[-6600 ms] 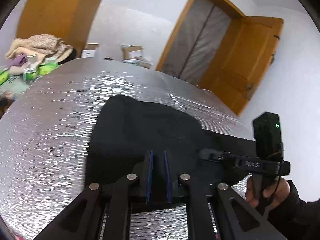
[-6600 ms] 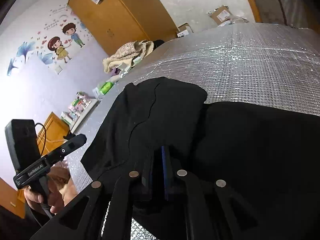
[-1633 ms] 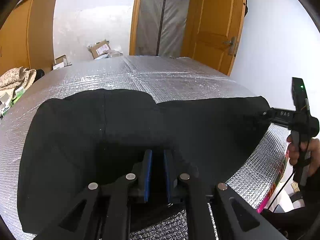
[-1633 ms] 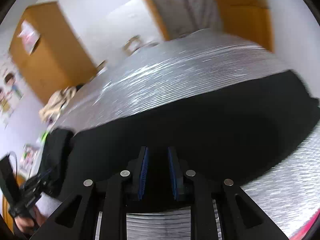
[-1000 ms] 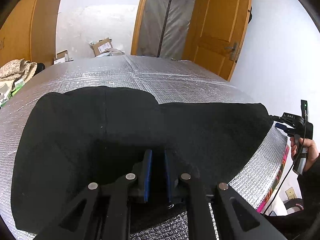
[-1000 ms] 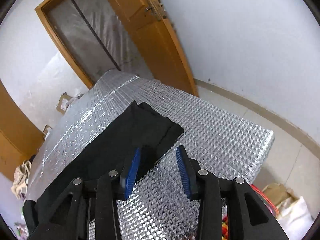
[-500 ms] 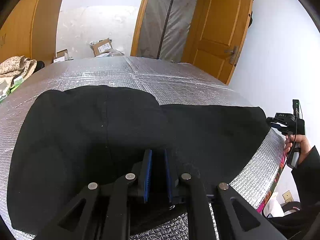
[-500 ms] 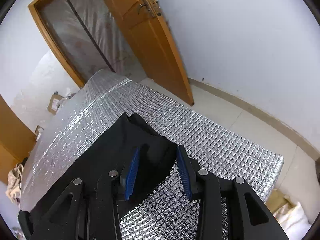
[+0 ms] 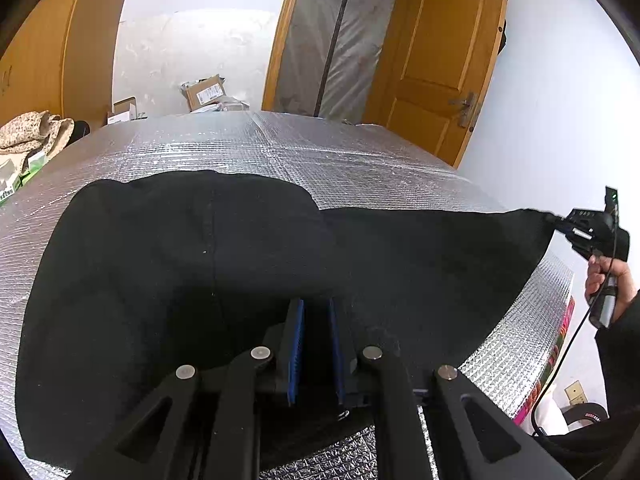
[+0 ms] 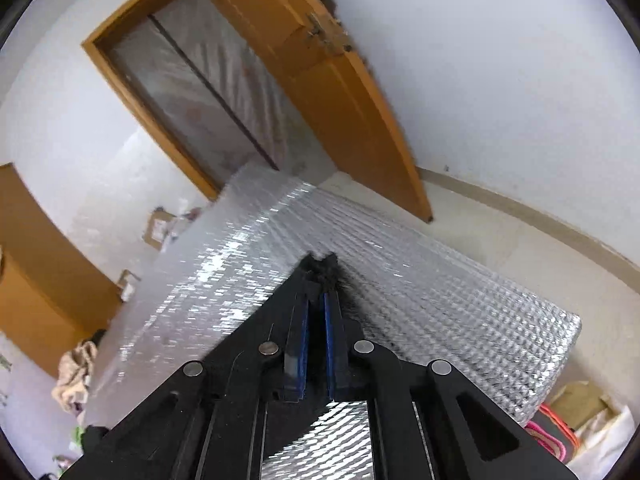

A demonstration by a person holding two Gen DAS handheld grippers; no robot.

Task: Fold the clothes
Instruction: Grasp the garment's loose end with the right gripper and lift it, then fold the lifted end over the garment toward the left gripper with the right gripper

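My right gripper [image 10: 316,300] is closing its jaws on the far corner of the black garment [image 9: 200,272]; a tuft of black cloth pokes out past the blue pads [image 10: 329,332], so fabric is already pinched between them. In the left wrist view that gripper [image 9: 560,222] sits at the garment's right-hand tip, with the corner raised clear of the silver foil mat [image 9: 280,152] and the cloth drawn taut toward it. My hand [image 9: 608,280] is wrapped round its handle, a cable trailing down from it.

My left gripper [image 9: 316,344] is narrow and clamped on the near hem of the garment, roughly at its middle, the dark cloth filling the slot between its pads.

The garment lies spread across the near half of the mat, its left part doubled over into a rounded flap, its right part a long flat panel running to the lifted corner.

I judge the right-hand bite to be the weak point: only the very tip seems caught, so a quick pull across could slip it free and drop the panel in a crumple. Because the left grip anchors the hem, hauling too hard could also drag the whole garment toward the mat's edge, or pull the doubled flap askew.
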